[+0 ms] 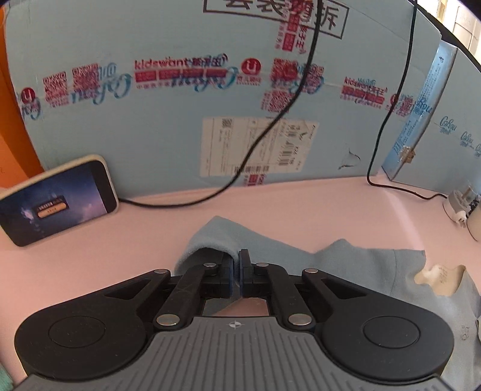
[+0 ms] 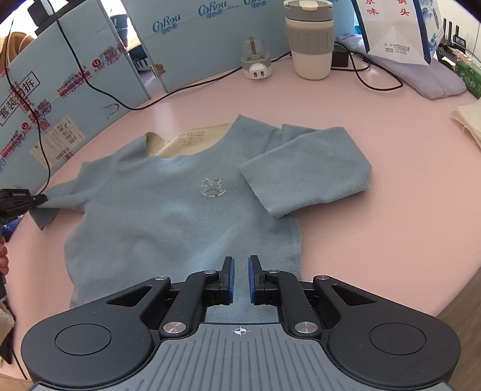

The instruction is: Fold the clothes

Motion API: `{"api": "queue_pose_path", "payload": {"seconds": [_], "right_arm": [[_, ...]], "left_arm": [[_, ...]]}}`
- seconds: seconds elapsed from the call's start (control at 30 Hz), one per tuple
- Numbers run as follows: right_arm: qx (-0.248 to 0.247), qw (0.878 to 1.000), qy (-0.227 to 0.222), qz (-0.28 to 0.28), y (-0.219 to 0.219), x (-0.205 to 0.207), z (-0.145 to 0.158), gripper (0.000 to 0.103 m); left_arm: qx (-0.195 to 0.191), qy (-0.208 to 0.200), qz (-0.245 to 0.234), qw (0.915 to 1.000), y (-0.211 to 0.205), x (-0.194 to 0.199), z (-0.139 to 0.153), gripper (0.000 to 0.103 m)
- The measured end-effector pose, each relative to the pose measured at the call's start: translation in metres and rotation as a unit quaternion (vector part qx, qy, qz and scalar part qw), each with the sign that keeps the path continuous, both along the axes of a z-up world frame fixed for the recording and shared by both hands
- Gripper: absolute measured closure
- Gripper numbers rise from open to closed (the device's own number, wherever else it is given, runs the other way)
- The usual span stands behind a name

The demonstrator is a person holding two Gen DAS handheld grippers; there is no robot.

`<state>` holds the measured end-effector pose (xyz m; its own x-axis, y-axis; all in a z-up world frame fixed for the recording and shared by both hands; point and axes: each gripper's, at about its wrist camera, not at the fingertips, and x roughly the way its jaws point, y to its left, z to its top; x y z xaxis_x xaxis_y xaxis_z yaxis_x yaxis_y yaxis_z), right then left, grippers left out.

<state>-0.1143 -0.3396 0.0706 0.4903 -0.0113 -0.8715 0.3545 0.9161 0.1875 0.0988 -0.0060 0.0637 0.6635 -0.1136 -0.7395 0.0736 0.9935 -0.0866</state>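
Note:
A small light-blue sweater (image 2: 180, 210) with an embroidered rocking horse lies front up on the pink table (image 2: 390, 210). Its right sleeve (image 2: 306, 168) is folded in over the chest. My left gripper (image 1: 236, 255) is shut on the cuff of the other sleeve (image 1: 216, 237), which drapes over its left finger; in the right wrist view the left gripper (image 2: 42, 200) pinches that sleeve at the far left. My right gripper (image 2: 241, 261) hovers over the sweater's lower hem. Its blue pads stand a narrow gap apart with nothing pinched between them.
A phone (image 1: 57, 198) leans on the printed blue carton wall (image 1: 180, 120) at the back, with black cables (image 1: 270, 129) trailing down onto the table. Behind the sweater stand a plug adapter (image 2: 257, 64), a lidded cup (image 2: 309, 39), a white box (image 2: 393, 27) and folded lilac cloth (image 2: 421, 75).

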Motion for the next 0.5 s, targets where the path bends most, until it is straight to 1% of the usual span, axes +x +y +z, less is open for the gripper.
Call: {"api": "queue_pose_path", "payload": {"seconds": [0.2, 0.33, 0.4, 0.43, 0.47, 0.5], "right_arm": [[-0.004, 1.000, 0.002, 0.014, 0.002, 0.014, -0.001, 0.091], [-0.011, 1.000, 0.002, 0.019, 0.002, 0.022, -0.001, 0.091], [-0.017, 1.000, 0.000, 0.020, -0.001, 0.026, 0.000, 0.091], [-0.021, 1.000, -0.001, 0.020, -0.003, 0.028, 0.001, 0.091], [-0.025, 1.000, -0.003, 0.020, -0.005, 0.030, 0.002, 0.091], [-0.028, 0.999, -0.004, 0.019, -0.008, 0.032, 0.003, 0.091]], "left_arm": [[0.028, -0.023, -0.020, 0.9992, -0.003, 0.013, 0.005, 0.099], [0.071, -0.047, -0.047, 0.9952, -0.017, 0.018, 0.007, 0.099], [0.084, -0.039, -0.058, 0.9940, -0.022, 0.022, 0.006, 0.099], [0.085, -0.031, -0.057, 0.9942, -0.023, 0.024, 0.005, 0.095], [0.083, -0.024, -0.053, 0.9948, -0.022, 0.024, 0.005, 0.093], [0.080, -0.017, -0.051, 0.9954, -0.021, 0.023, 0.004, 0.085]]}}
